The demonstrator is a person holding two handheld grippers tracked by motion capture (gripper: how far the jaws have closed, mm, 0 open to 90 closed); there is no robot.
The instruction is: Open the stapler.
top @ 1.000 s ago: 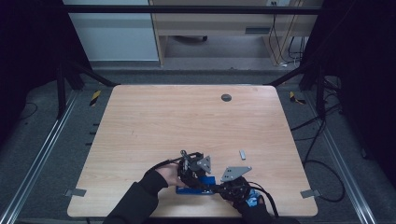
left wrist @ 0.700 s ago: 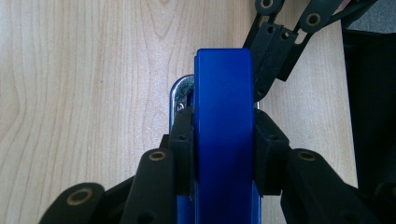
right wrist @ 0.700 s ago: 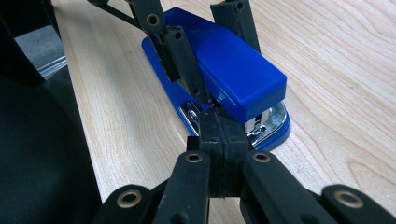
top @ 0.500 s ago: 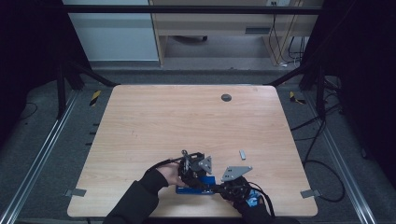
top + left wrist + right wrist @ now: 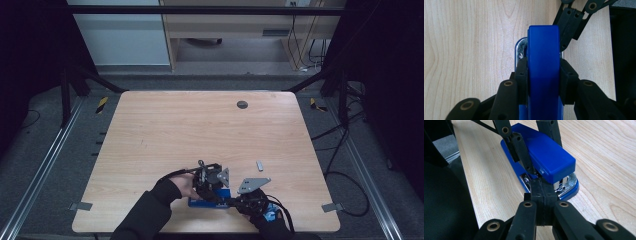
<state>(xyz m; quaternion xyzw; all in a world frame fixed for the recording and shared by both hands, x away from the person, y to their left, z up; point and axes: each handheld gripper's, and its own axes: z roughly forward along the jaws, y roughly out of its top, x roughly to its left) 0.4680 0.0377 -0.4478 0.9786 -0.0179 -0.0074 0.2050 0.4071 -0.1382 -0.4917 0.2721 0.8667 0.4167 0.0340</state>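
L tool jaws have just been closing and now clamp the blue stapler at the tabletop near edge, R tool pinched shut at its front end, so the stapler looks secured for pressing.

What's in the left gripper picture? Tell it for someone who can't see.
Two black jaws of the left gripper squeeze the sides of a blue stapler lying on a light wooden table. Another black gripper's arms reach in at the top right.

Blue stapler clamped between left gripper pads on wooden table
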